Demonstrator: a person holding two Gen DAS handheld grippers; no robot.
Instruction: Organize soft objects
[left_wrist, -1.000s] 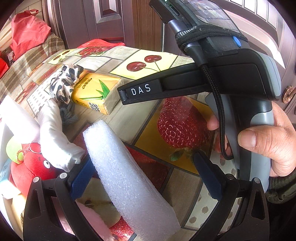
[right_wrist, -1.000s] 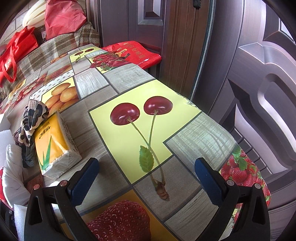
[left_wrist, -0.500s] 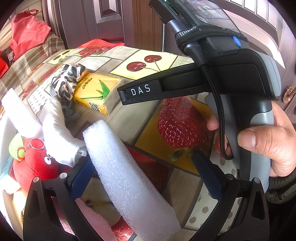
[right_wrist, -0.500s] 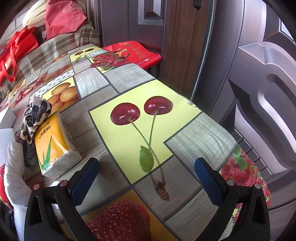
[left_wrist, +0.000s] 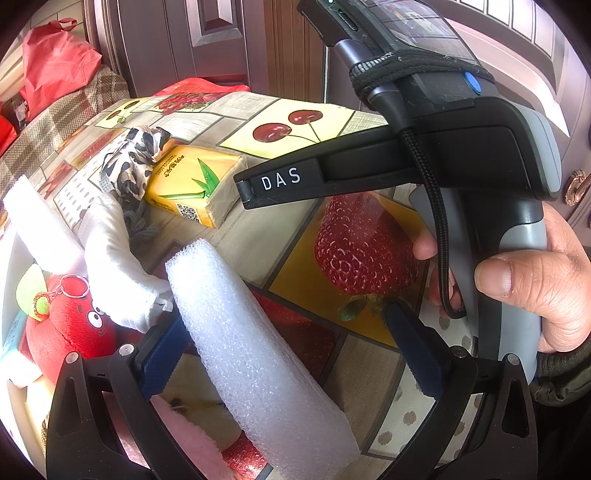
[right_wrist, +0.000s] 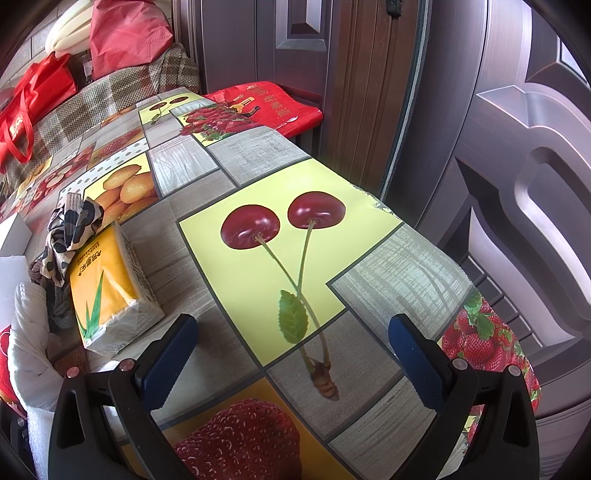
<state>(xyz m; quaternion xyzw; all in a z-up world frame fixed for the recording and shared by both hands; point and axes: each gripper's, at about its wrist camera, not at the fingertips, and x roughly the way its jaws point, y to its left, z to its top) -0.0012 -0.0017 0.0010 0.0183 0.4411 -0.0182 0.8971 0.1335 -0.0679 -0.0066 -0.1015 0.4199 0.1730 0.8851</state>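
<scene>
Before me lie a white foam roll (left_wrist: 255, 354) slanting across the table, a yellow tissue pack (left_wrist: 195, 184) lying flat beyond it, a crumpled spotted cloth (left_wrist: 133, 162) touching the pack, a white cloth (left_wrist: 114, 266), and a red plush (left_wrist: 70, 325).

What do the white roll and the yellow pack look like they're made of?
The white roll looks like expanded foam sheet: matte, pebbly, bubbled surface. The yellow pack seems to be tissues in glossy printed plastic film; layered white edges show through its clear end.

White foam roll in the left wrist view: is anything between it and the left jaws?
Nothing visible. The white foam roll lies between the open jaws of the left gripper, close beside the left one; I cannot tell if they touch.
</scene>
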